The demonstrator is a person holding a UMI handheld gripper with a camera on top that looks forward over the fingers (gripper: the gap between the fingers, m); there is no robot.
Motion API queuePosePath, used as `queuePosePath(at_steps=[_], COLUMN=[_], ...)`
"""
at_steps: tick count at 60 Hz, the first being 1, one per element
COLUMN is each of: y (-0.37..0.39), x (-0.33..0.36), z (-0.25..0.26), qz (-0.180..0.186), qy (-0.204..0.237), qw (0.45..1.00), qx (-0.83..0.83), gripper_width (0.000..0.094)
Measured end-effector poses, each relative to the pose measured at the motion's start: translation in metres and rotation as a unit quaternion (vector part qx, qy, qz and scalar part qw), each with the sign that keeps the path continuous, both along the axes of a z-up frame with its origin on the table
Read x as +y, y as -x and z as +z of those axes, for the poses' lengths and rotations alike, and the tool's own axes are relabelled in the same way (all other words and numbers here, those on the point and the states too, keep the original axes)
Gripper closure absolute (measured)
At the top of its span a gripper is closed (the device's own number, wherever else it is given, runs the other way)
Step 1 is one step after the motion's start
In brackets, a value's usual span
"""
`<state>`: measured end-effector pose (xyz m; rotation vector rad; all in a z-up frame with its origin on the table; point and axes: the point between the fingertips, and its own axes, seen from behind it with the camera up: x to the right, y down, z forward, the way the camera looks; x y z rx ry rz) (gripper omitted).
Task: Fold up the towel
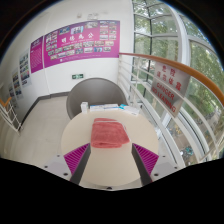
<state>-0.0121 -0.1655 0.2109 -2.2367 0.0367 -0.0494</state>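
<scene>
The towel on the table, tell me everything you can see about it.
The towel is a pinkish-red cloth, already folded into a compact, roughly rectangular bundle with soft, slightly rumpled edges. It lies flat on the pale round table, just ahead of the open claw and centred between its fingers. Neither finger touches it; only the tabletop does.

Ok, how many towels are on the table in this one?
1. A single red towel lies folded on the round table, just ahead of the open gripper and centred between its fingers. Nothing else on the tabletop looks like a towel.
</scene>
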Motion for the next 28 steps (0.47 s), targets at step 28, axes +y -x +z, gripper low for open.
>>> queuePosePath(at_steps=[28], y=[0.045], x=[-0.123], z=[0.044], qz=[-0.002], qy=[-0.029], qw=[0.999], qx=[-0.024], gripper_width=[0.0083])
